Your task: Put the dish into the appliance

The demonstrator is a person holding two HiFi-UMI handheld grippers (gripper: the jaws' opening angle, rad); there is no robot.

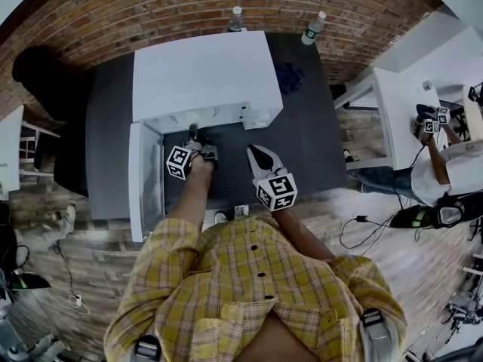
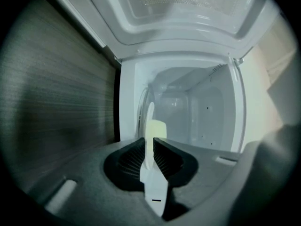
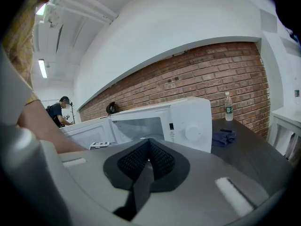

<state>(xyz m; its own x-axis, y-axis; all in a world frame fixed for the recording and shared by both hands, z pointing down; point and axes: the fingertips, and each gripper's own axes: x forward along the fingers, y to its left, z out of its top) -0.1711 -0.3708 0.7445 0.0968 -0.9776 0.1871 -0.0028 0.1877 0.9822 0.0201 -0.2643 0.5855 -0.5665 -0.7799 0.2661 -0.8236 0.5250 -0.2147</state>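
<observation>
You are looking into the open cavity [image 2: 197, 112] of the microwave [image 1: 204, 74], free to enter. Its door [image 1: 143, 179] is jutting toward the bench's [image 1: 317, 142] front left edge, blocking that side. The right front is lying free, forward of the cloth [image 1: 289, 78].

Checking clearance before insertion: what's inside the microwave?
Left gripper view shows bare white back and side walls inside the microwave. The dish, pinched edge-on in the left gripper, and the gripper body cover the cavity floor, so anything there is hidden.
</observation>
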